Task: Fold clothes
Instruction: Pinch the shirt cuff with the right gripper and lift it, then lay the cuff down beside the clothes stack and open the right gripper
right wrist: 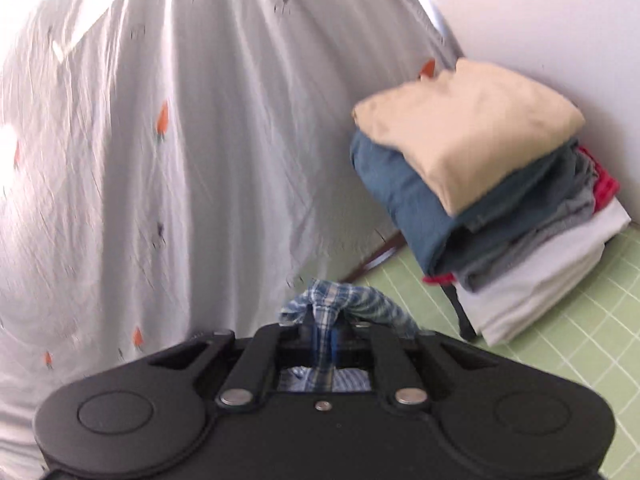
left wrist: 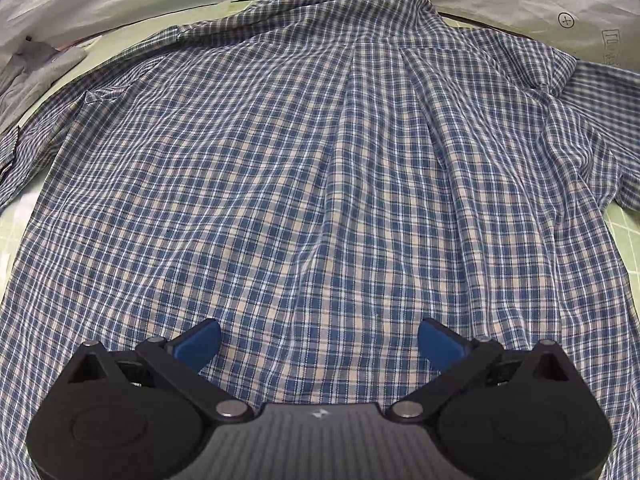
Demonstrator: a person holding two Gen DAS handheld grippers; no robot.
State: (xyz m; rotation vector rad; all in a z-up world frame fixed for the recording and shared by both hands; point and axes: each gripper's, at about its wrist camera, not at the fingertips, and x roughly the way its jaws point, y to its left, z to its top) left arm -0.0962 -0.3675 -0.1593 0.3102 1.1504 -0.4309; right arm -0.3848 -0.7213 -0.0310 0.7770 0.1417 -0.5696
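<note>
A blue-and-white plaid shirt (left wrist: 320,168) lies spread back-up on the green grid mat (left wrist: 628,236), collar at the far end. My left gripper (left wrist: 319,340) hovers over its near hem, blue fingers (left wrist: 200,342) wide apart with nothing between them. In the right wrist view, my right gripper (right wrist: 323,334) is shut on a bunched fold of the plaid shirt (right wrist: 344,300), lifted above the mat and pointing toward the back sheet. The fabric pokes out past the fingertips.
A white sheet with small orange prints (right wrist: 160,140) hangs behind the mat. A stack of folded clothes (right wrist: 492,196), tan on top, sits at the right on the green mat (right wrist: 560,360) against the wall. A grey garment (left wrist: 32,68) lies at the far left.
</note>
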